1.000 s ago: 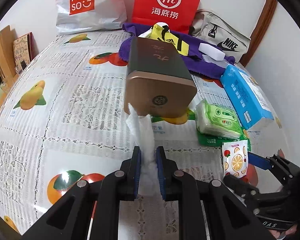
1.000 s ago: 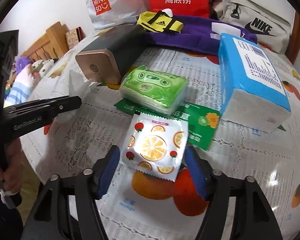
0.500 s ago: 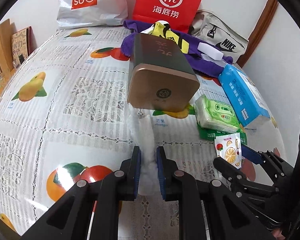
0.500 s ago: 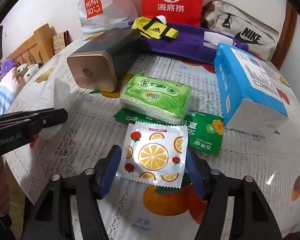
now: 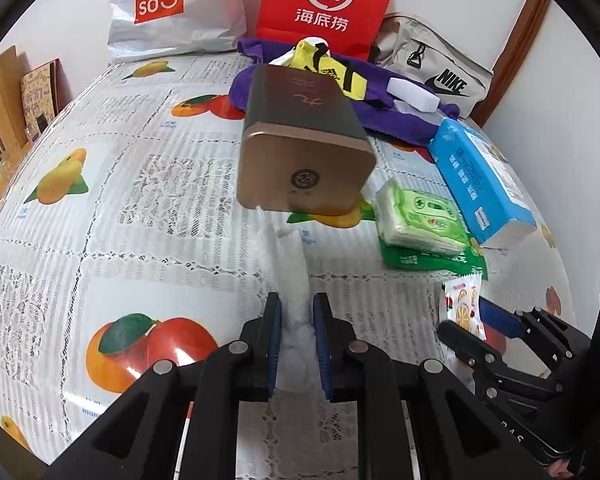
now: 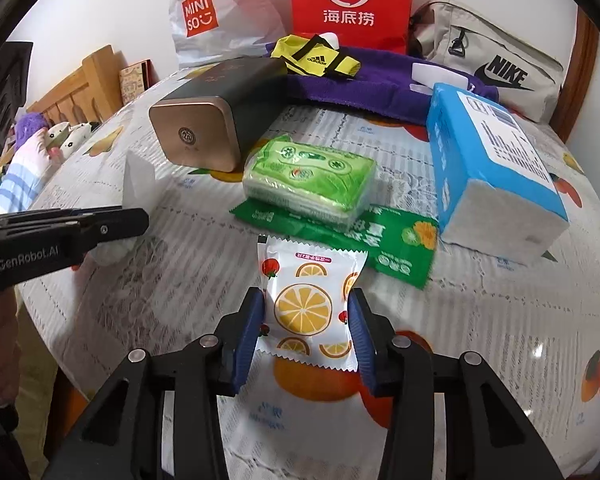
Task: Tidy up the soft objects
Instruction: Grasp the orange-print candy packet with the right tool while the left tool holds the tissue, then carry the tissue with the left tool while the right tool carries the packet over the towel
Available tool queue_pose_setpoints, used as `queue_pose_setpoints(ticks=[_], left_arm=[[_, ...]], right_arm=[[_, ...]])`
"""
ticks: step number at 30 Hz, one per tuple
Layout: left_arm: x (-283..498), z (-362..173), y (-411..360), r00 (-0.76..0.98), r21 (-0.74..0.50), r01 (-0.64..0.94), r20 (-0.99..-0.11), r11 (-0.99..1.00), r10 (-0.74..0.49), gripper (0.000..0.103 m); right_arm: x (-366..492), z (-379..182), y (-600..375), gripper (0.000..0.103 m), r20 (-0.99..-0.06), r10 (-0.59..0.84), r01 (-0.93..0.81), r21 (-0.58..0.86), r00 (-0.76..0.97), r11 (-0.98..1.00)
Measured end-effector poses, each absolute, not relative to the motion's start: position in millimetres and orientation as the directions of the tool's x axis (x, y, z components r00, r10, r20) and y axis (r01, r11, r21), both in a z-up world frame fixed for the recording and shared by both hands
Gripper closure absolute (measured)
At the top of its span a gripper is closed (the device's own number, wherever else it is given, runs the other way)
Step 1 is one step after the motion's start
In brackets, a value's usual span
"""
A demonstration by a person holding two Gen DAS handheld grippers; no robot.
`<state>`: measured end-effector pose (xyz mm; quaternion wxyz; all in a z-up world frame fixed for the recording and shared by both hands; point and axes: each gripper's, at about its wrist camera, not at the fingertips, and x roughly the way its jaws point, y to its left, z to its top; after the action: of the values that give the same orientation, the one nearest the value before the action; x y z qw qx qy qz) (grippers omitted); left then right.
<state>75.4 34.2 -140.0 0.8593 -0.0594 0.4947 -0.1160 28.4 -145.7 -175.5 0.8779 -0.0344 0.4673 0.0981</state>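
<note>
Left claw (image 5: 296, 320) clamped tight on a white fluffy wad (image 5: 290, 280), probably tissue or cotton, hard to say through the fisheye, sticking up toward the bronze tin (image 5: 304, 152) lying on its side on the counter (image 5: 100, 200). Green wipes pack (image 6: 308, 176) just right of that tin, sitting on a flat green sachet (image 6: 396, 240). Right claw (image 6: 306, 320) closing around the orange-slice packet (image 6: 304, 304), blue pads right at both edges but not visibly squeezing yet. Blue tissue pack (image 6: 488, 160) further right, apart from the packet. Purple towel (image 6: 380, 80) across the back.
</note>
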Motion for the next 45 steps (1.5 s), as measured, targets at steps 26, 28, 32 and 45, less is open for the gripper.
queue_pose_setpoints(ticks=[26,28,32,45], left_arm=[[74,-113,11,0.493,-0.205,0.156,-0.831,0.966,-0.257,0.087],[76,-109,10,0.497,-0.198,0.158,-0.831,0.967,-0.251,0.087],[81,-99,7,0.506,-0.187,0.162,-0.827,0.969,-0.244,0.087],[104,-77,2,0.509,-0.194,0.162,-0.824,0.968,-0.25,0.087]], right_arm=[[8,-159,-235,0.084,-0.819,0.123,-0.105,0.077,0.561,0.991],[11,-156,-243,0.084,-0.814,0.116,-0.088,0.08,0.569,0.993],[18,-144,-256,0.084,-0.802,0.102,-0.063,0.081,0.588,0.995],[43,-110,-267,0.083,-0.769,0.102,-0.07,0.075,0.63,0.995]])
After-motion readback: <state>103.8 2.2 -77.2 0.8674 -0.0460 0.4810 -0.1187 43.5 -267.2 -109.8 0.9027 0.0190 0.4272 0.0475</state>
